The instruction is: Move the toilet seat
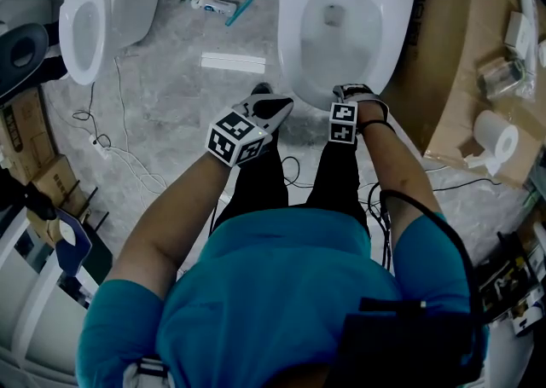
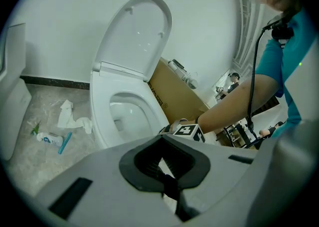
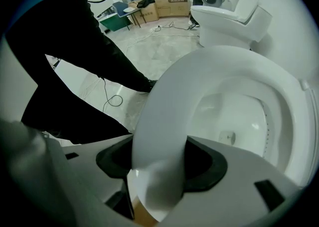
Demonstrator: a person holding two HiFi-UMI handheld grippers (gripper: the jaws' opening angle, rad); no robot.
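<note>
1. Toilet seat (image 1: pixel 299 45): it lies flat on the bowl (image 1: pixel 341 20) right in front of you, with the lid (image 2: pixel 134 36) already standing upright behind it.
2. Your right hand-held gripper (image 1: pixel 345 92) is at the seat's near rim. In the right gripper view that rim fills the space between the jaws, so it looks clenched on the seat.
3. Your left hand-held gripper (image 1: pixel 266 109) sits just left of the right one, short of the rim. Its jaws are released, with nothing between them.
4. The seat's long axis runs straight away from you, from the gripped front rim to the hinge under the lid.
5. The right side is clearly the nearer one, so any lift would likely swing up and away from you about that far hinge.
</note>
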